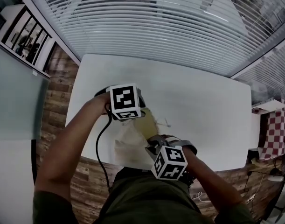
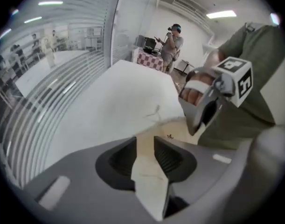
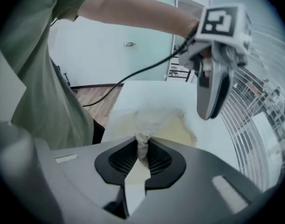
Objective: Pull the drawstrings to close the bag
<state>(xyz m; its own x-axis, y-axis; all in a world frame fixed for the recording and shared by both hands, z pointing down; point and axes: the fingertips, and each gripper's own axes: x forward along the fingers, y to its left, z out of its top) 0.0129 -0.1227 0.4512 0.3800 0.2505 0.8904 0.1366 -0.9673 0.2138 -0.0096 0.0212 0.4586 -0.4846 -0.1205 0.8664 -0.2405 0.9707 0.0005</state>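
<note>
Right gripper (image 3: 142, 148) pinches bag (image 3: 157, 123) cloth; head view hides it.

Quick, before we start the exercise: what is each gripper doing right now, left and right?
Left gripper: open, jaws apart, nothing pinched.
Right gripper: closed on a bunched piece of the bag.

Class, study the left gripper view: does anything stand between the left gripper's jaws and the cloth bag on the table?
Nothing visible does. The left gripper has its jaws apart over the bag, whose pale cloth shows through their gap. The right gripper is shut on a bunch of that cloth.
</note>
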